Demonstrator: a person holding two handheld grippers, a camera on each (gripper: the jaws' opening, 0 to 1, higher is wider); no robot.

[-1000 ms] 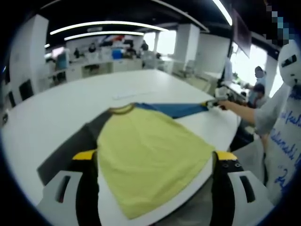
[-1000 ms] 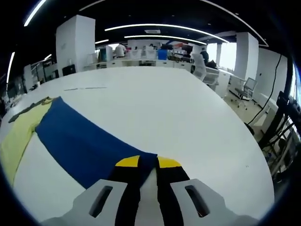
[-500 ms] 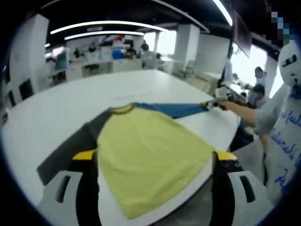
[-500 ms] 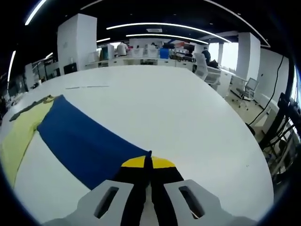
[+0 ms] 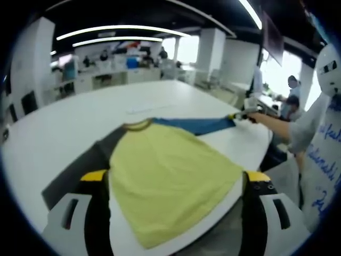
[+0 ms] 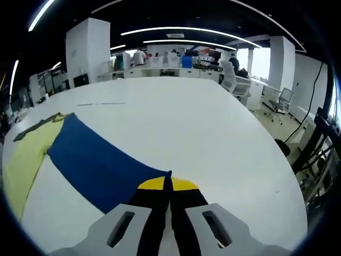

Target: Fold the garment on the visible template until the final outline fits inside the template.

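1. Currently, a shirt (image 5: 170, 176) with a yellow body lies flat on a large white table (image 5: 80, 117). It has 1 blue sleeve (image 6: 101, 165) and 1 dark grey sleeve (image 5: 80, 165), each stretched outward.
2. In the right gripper view, the right gripper (image 6: 168, 186) has its jaws pressed together on the cuff end of the blue sleeve, pinching the cloth at the tips.
3. In the left gripper view, the left gripper (image 5: 176, 184) has its jaws set wide apart, holding nothing. It sits low at the shirt's hem, with the yellow body between the jaws.
4. Also in the left gripper view, the right gripper (image 5: 242, 115) appears small at the far right, at the blue sleeve's end, with a person's arm behind it.
5. Judged step: the first fold, beginning with the blue sleeve.
6. The next move likely calls for carrying that sleeve across onto the yellow body, laid flat and without bunching.
7. A faint marked line (image 6: 101, 103) lies farther out on the table; I cannot tell whether it belongs to the template.
8. Blue handwriting shows on a white surface (image 5: 326, 160) at the right edge; it is too blurred to read. No brand labels are legible.
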